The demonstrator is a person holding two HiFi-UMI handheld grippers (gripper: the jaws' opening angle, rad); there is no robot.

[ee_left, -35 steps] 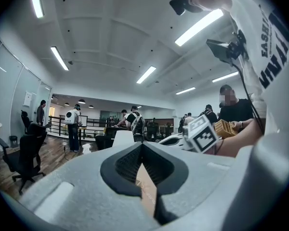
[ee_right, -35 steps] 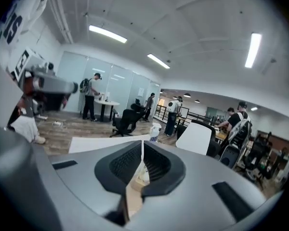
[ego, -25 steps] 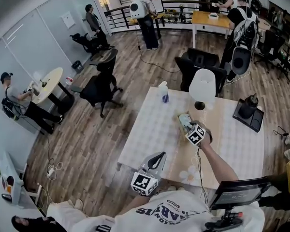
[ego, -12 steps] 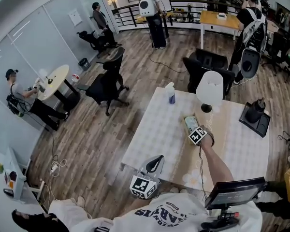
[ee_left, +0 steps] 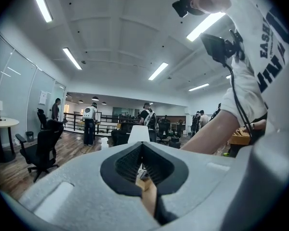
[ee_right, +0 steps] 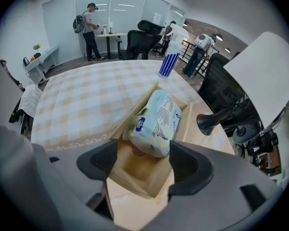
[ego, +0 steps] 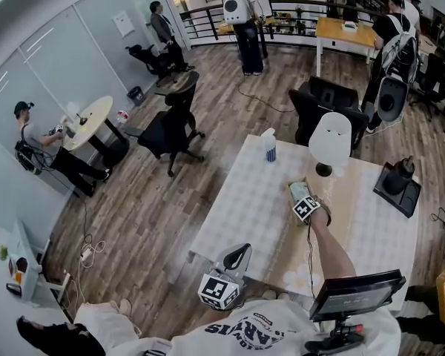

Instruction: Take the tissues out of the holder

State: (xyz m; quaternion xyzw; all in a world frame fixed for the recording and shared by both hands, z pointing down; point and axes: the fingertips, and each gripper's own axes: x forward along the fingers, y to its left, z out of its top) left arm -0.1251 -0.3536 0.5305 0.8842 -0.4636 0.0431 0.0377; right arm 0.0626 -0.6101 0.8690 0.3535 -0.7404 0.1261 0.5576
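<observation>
A pale green tissue pack (ee_right: 156, 121) with a blue label lies tilted in the open wooden holder (ee_right: 116, 127) on the table. My right gripper (ee_right: 142, 161) points steeply down over the holder's near end. Its jaws have just been opening and now stand wide. The pack's near end sits between the fingertips, and the pads do not press on it. In the head view the right gripper (ego: 302, 201) covers part of the tissue pack (ego: 297, 190). My left gripper (ego: 241, 249) hovers at the table's near edge, jaws together and holding nothing, and points level at the holder (ee_left: 143, 183).
On the checked table (ego: 237, 199) stand a white lamp (ego: 331, 139), a spray bottle (ego: 270, 145) and a black kettle on a tray (ego: 399, 176). A screen (ego: 352, 294) sits at the near right. Office chairs (ego: 322, 102) and several people are beyond the table.
My right gripper has come down closer onto the holder and the tissue pack. The left gripper has hardly shifted. The head view has drifted slightly.
</observation>
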